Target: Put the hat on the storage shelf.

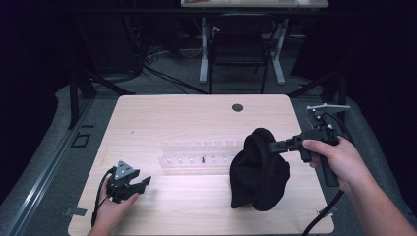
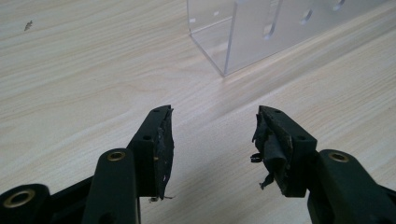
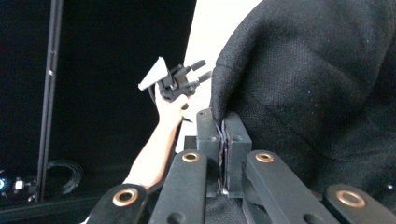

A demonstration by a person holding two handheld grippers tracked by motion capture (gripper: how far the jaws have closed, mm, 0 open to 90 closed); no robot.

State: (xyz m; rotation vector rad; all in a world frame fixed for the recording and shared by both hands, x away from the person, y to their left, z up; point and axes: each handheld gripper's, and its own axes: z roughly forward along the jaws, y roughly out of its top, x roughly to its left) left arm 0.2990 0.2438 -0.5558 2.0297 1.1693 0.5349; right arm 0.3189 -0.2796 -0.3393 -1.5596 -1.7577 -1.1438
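Right gripper [image 1: 273,145] pinches a fold of the black cloth [image 1: 259,169], its jaws pressed together on the fabric, which droops onto the desk [image 1: 187,118] at its right side. Left gripper [image 1: 143,182] rests spread near a clear plastic rack [image 1: 199,156] (no readable writing anywhere).

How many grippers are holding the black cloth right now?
1. The right gripper, at the table's right side, is clamped on the black cloth and lifts its top. The left gripper rests open near the front left, apart from it.
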